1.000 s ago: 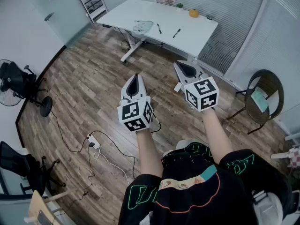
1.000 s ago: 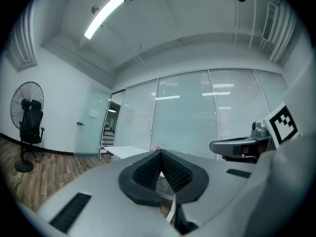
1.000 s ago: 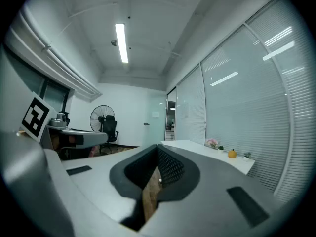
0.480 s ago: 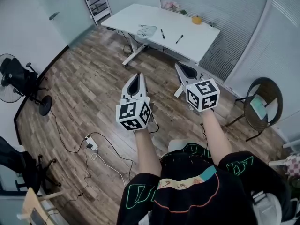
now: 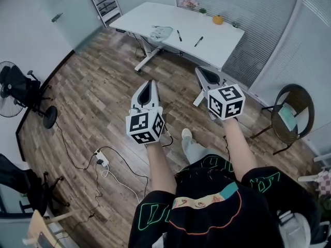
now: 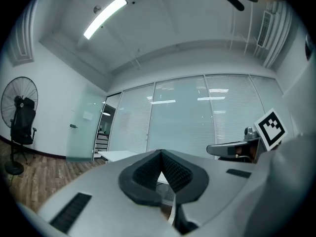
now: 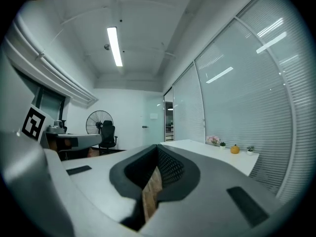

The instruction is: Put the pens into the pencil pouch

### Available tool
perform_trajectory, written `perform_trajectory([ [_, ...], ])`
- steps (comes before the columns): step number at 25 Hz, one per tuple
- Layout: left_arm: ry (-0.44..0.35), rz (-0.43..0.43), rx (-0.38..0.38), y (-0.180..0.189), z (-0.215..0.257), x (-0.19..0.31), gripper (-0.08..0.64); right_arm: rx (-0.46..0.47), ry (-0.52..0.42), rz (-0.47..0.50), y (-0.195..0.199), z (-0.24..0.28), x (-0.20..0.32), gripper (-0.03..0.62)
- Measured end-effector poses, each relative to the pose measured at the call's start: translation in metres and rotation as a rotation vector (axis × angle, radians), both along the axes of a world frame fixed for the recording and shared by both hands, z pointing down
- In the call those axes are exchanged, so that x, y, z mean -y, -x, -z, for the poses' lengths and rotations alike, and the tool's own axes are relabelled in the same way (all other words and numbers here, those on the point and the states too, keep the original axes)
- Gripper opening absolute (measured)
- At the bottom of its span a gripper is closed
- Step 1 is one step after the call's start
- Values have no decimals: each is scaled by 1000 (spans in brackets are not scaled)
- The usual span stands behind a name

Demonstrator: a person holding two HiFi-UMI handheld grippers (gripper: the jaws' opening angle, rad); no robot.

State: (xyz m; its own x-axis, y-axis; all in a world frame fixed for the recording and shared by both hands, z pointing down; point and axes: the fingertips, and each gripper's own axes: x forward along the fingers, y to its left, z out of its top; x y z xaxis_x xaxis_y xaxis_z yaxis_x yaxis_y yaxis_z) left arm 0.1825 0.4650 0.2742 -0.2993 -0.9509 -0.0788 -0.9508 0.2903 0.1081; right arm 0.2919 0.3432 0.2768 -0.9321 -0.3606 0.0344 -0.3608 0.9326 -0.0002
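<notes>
— Since a second ago a foot [image 5: 186, 134] has swung forward. Walking?
— Yes, toward the table [image 5: 135, 15], where two pens [image 5: 179, 35] lie beside the pouch [image 5: 161, 33], well ahead.
— Why are both sets of jaws pressed together, empty?
— Nothing is within reach yet, so the left gripper [image 5: 150, 83] and right gripper [image 5: 199, 71] are simply carried level.

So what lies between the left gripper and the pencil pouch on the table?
In the head view, only wooden floor and the table's white leg lie between the left gripper and the pencil pouch.
</notes>
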Motion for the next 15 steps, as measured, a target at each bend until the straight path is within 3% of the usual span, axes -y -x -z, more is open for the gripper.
perform_trajectory([
  [3, 25, 22, -1, 25, -8, 13, -3, -1, 19, 1, 22, -8, 18, 2],
  [8, 29, 48, -83, 71, -15, 37, -3, -1, 30, 9, 64, -13, 53, 2],
  [15, 112, 50, -164, 130, -56, 103, -2, -38, 97, -7, 125, -41, 127, 2],
])
